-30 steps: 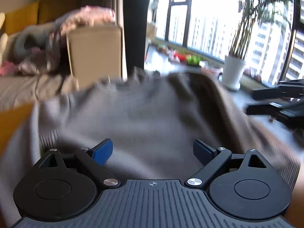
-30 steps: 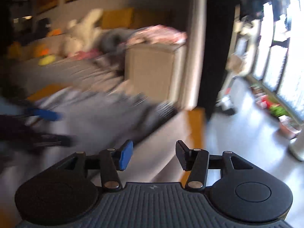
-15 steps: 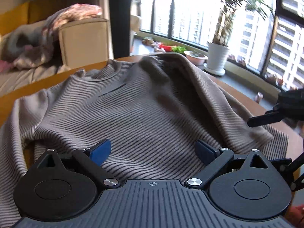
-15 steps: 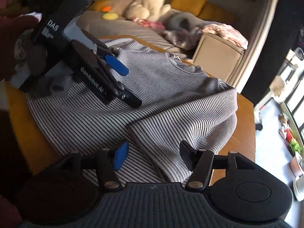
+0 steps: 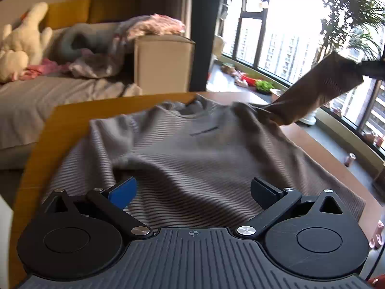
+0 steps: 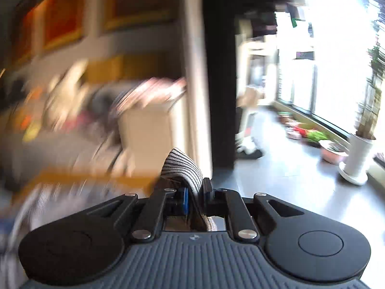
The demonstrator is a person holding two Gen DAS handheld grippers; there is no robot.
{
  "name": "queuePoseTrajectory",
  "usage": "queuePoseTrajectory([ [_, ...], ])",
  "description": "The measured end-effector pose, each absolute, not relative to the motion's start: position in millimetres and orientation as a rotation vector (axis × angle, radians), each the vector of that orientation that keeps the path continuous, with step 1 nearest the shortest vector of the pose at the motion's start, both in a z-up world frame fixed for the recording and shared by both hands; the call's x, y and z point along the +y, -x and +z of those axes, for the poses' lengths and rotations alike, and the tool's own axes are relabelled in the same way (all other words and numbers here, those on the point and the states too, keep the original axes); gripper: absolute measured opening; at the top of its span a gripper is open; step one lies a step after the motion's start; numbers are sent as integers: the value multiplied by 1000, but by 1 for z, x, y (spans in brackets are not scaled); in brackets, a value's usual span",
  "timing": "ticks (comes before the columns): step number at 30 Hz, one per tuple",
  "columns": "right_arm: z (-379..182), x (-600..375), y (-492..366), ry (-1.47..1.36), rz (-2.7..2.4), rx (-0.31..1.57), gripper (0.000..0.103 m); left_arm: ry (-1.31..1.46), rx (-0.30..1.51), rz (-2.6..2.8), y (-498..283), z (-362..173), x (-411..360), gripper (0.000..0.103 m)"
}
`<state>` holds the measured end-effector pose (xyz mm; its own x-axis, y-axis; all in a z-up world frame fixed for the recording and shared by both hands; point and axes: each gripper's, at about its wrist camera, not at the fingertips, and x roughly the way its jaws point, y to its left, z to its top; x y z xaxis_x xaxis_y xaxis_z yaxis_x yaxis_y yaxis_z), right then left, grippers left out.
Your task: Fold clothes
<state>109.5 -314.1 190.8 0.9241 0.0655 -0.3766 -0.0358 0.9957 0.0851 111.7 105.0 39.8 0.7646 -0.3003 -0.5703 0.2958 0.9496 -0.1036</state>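
Shirt: a grey striped shirt (image 5: 192, 159) lies spread front-up on the table (image 5: 60, 130), collar toward the far edge, its body rumpled into soft ridges near the camera.
Sleeve: the sleeve (image 5: 317, 89) on the window side is lifted off the table and stretched up and outward, taut from the shoulder to its cuff.
Right gripper: the right gripper (image 6: 196, 193) has its fingers closed to a narrow gap, pinching a fold of striped fabric (image 6: 182, 168) that bulges up above the pads; in the left view its dark tip shows at the sleeve's raised end at the right edge.
Left gripper: the left gripper (image 5: 192, 190) hangs over the shirt's near hem with its fingers spread wide, the blue pad (image 5: 124, 190) on one side and the black pad on the other, nothing between them; whether they touch the cloth cannot be told.
Table: wooden, with bare orange-brown wood showing left of the shirt.
Background: a sofa (image 5: 48, 96) with a white plush toy (image 5: 21, 41) and heaped clothes beyond the table, a potted plant (image 6: 358, 154) by the big windows.
Sharpness: the right view is heavily blurred apart from the gripper itself.
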Motion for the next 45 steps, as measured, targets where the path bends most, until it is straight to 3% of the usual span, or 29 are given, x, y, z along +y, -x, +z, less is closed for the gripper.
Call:
queuePoseTrajectory([
  [4, 212, -313, -129, -142, 74, 367, 10, -20, 587, -304, -96, 47, 123, 103],
  [14, 245, -144, -190, -96, 437, 324, 10, -109, 642, -234, -64, 30, 156, 103],
  [21, 216, -45, -218, -57, 588, 426, 6, -196, 623, -246, -44, 27, 159, 103],
  [28, 183, -41, -212, -24, 585, 502, 7, -317, 602, -254, -33, 20, 152, 103],
  [34, 141, -62, -204, 129, 510, 538, 62, -319, 606, -239, -43, 18, 146, 103],
  [36, 122, -72, -195, 202, 484, 542, 90, -250, 590, -264, -48, 30, 147, 103],
  [38, 104, -92, -186, 165, 494, 554, 103, -156, 578, -296, -58, 44, 147, 103],
  [42, 66, -130, -169, 11, 466, 572, 103, 54, 603, -361, -98, 59, 139, 98],
  [44, 50, -143, -168, -72, 438, 589, 103, 109, 648, -339, -127, 56, 127, 82],
  [45, 44, -150, -167, -116, 426, 592, 103, 134, 674, -322, -142, 53, 122, 79],
])
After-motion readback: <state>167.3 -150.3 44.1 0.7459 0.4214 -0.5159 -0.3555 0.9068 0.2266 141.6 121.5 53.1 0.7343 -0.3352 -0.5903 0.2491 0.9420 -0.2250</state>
